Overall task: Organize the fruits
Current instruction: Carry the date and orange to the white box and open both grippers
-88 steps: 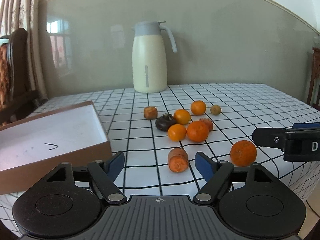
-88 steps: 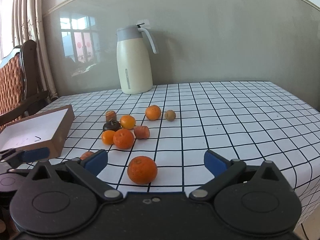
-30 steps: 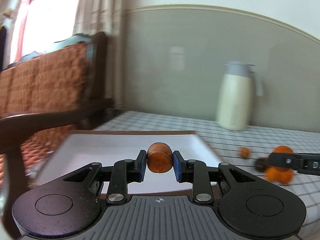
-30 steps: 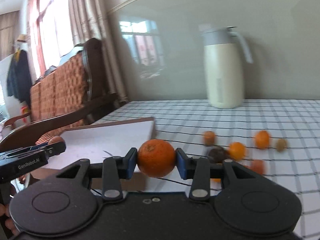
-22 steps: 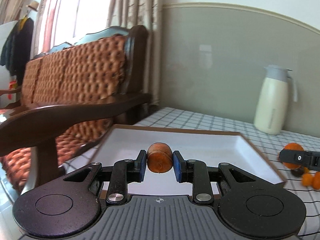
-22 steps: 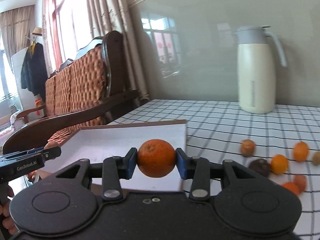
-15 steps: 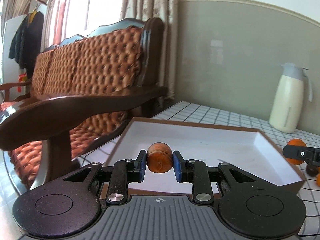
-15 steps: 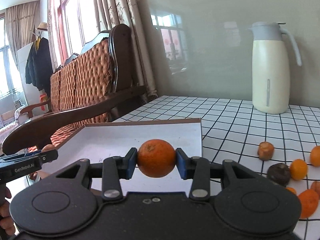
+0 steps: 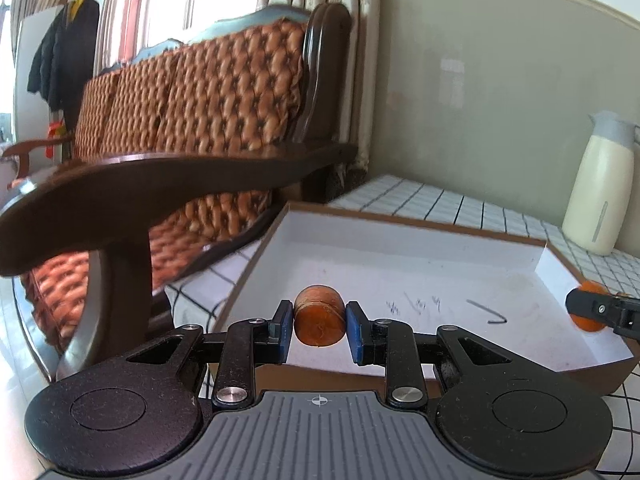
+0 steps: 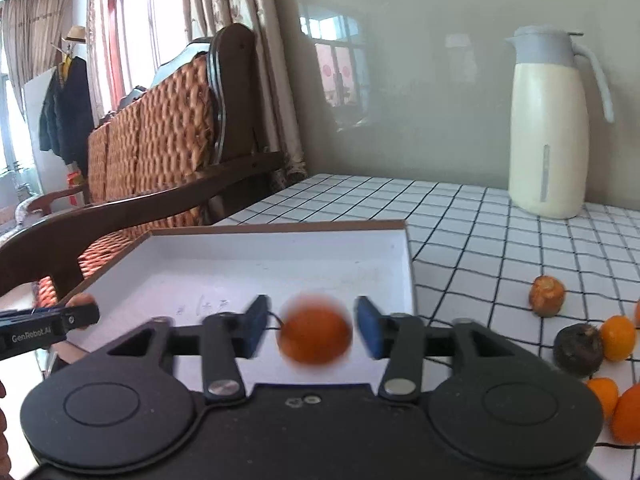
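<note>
Blue pads of the left hand-held gripper (image 9: pixel 319 327) are clamping a small brownish-orange fruit (image 9: pixel 319 321) by its two flat sides, holding it just above the near part of the shallow box (image 9: pixel 404 224), probably so it can be let go onto the white floor inside. On the other side the right hand-held gripper (image 10: pixel 313 327) is spreading its jaws at this instant; the orange (image 10: pixel 316 334) is sitting between the pads with a gap showing on each side, smeared by motion, so it seems to be dropping free over the box's near right part. Both fruits are being brought to the box because the task appears to be collecting the loose fruit there. Out on the checked surface (image 10: pixel 472 232) several more fruits are waiting: a brownish one (image 10: pixel 547 295), a dark one (image 10: pixel 578 350) and a small orange one (image 10: pixel 618 338) touching it, with others cut off at the right edge. Beyond them a cream thermos jug (image 10: pixel 549 124) is standing near the wall. Blur is hiding whether the orange is touching the box floor yet, and the gripper bodies are covering the box's near rim.
</note>
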Available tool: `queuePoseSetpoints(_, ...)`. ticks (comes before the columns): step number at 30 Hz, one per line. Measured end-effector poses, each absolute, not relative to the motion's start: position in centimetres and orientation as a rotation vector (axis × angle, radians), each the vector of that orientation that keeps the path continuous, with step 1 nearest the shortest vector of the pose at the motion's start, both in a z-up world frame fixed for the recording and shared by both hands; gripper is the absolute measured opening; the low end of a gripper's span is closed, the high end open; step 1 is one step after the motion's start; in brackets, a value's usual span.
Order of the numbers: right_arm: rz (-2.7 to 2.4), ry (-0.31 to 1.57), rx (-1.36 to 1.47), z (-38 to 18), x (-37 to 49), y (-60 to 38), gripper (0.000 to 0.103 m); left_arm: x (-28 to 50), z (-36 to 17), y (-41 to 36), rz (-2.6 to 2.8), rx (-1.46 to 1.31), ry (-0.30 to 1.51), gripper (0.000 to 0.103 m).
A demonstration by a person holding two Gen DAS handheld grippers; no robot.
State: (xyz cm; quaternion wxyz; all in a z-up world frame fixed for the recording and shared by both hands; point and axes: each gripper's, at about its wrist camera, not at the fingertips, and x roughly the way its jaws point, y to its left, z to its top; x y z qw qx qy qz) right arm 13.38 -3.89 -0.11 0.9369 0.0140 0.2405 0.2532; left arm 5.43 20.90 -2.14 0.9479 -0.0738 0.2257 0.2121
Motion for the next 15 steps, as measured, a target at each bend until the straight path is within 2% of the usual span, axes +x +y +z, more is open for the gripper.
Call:
queuePoseSetpoints(1,0.517,0.462,0.042,0.2,13.0,-4.2,0.083,5.5,-2.2,21.0,0.433,-0.167,0.467,0.029)
queuePoseSetpoints(2,0.509,0.427,0.051,0.6,12.6,-4.5,0.098,5.4,-2.1,21.1,0.427,-0.190,0.466,0.039)
queuePoseSetpoints(3,0.505,0.393,0.053,1.1,12.2,-4.8,0.097,5.2,-2.0,21.2,0.421,-0.206,0.456,0.054)
queuePoseSetpoints(4,0.507,0.372,0.051,1.5,12.0,-5.0,0.097,4.9,-1.8,21.1,0.436,-0.217,0.434,0.095)
queuePoseSetpoints(5,0.510,0.355,0.055,1.9,11.7,-5.3,0.097,4.4,-1.5,21.0,0.465,-0.220,0.387,0.103)
queuePoseSetpoints(7,0.508,0.338,0.068,2.3,11.7,-5.9,0.097,3.3,-0.9,20.3,0.482,-0.193,0.293,0.103)
queuePoseSetpoints(15,0.454,0.198,0.097,3.6,10.5,-7.8,0.097,3.5,-1.3,18.9,0.474,-0.173,0.317,0.103)
